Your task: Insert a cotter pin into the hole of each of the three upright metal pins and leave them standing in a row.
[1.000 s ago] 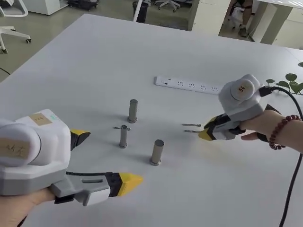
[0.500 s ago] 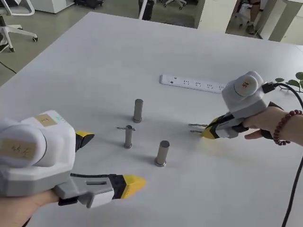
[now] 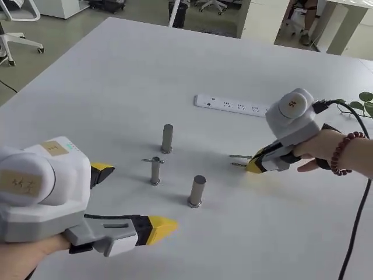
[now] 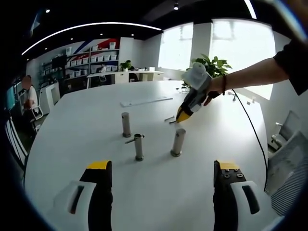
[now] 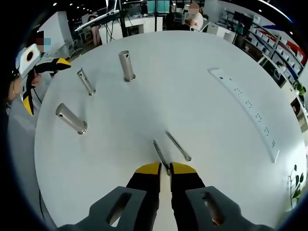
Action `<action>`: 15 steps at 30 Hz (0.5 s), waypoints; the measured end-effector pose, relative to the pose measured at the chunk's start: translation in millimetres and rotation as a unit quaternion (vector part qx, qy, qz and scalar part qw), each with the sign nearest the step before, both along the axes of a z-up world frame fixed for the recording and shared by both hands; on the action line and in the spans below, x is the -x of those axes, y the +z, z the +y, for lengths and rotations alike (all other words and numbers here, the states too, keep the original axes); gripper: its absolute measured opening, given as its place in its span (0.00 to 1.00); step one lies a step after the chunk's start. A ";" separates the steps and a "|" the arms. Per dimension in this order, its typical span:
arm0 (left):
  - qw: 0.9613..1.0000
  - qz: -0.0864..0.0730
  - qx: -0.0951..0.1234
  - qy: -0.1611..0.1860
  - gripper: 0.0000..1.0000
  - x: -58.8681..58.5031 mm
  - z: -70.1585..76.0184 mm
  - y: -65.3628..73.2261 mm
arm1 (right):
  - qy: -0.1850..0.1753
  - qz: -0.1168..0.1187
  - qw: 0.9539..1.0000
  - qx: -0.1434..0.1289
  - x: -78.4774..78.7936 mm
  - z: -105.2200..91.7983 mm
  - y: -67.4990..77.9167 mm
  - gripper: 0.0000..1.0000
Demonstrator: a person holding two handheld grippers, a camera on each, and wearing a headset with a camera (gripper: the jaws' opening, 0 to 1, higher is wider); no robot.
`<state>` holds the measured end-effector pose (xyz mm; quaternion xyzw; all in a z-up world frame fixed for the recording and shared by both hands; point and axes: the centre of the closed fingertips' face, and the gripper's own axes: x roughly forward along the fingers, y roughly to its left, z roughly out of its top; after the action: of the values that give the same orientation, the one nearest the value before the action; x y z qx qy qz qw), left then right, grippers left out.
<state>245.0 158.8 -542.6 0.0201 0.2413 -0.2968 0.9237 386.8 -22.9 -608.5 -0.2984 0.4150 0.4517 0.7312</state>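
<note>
- Hardly any move since a second ago: right gripper [image 3: 252, 167] still low at the loose cotter pins, left gripper [image 3: 139, 196] still held back over the near part of the table [image 3: 116, 76].
- Left fingers wide apart, nothing between them.
- Ahead of the left fingers, three metal pins upright in a loose triangle, well apart from both grippers:
  - middle pin [image 3: 155, 170], nearest the left fingers, with a fitted cotter pin [image 3: 150, 160] lying crosswise through its top.
  - back pin [image 3: 167, 138], just beyond the middle one.
  - front pin [image 3: 196, 191], between the two grippers.
- Right fingers almost together, clamped on the near end of the gripped cotter pin [image 5: 161, 155], its far end pointing toward the metal pins.
- Just beside the right fingertips, clear of them, a free cotter pin [image 5: 178, 146] flat on the table.
- Well beyond the right fingers, a white power strip [image 3: 230, 106] flat on the table.
</note>
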 end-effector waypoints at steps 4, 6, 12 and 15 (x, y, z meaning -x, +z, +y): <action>1.000 0.000 0.000 -0.001 0.87 1.1 -0.4 0.7 | 0.024 -0.013 0.999 0.022 3.0 -0.6 -0.6 0.00; 1.000 0.002 0.001 -0.002 0.86 2.1 -0.6 0.9 | 0.034 -0.020 0.999 0.034 4.0 -0.6 -0.6 0.00; 1.000 0.010 0.007 -0.003 0.84 5.5 -0.6 1.6 | 0.055 -0.037 0.997 0.047 7.6 -2.1 -1.1 0.00; 1.000 0.011 0.007 0.000 0.84 5.7 0.8 3.1 | 0.061 -0.044 0.996 0.055 7.1 -3.6 1.1 0.00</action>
<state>239.3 159.7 -539.5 0.0101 0.2496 -0.2983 0.9212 379.6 -26.5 -607.5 -0.3824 0.3877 0.4584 0.7024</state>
